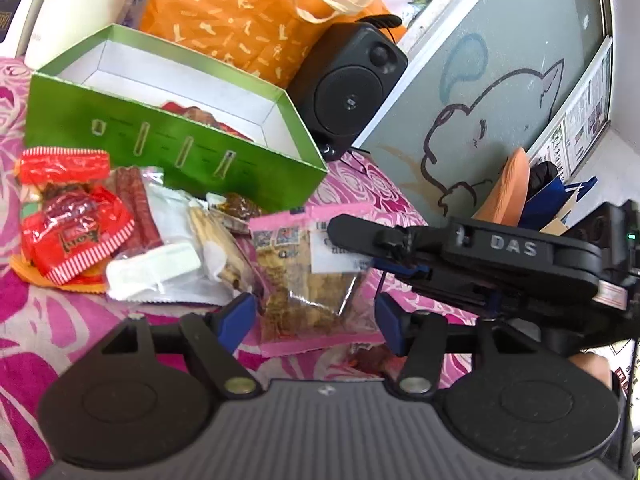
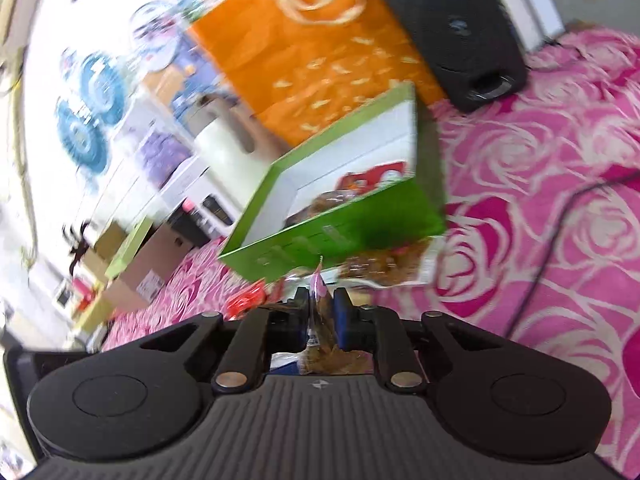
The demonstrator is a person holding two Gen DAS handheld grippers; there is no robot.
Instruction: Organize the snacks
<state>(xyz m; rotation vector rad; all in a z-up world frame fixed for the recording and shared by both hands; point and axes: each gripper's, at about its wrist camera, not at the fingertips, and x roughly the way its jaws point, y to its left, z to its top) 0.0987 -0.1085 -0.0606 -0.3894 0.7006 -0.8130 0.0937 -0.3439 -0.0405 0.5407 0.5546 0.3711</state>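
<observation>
Pink rose-patterned cloth covers the tabletop. Green box, open-topped, stands in front of the orange bag and beside the black speaker; its contents are mostly hidden by its wall. Pink-edged snack packet lies in front of the box, long axis running toward it. Right gripper pinches this packet's edge; the view is blurred. Left gripper hovers spread wide around the packet's near end.

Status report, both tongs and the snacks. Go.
Right tongs shut on pink-edged snack packet, near the green box. Left tongs open, empty, around the packet. Loose snack pile crowds the box front.
</observation>
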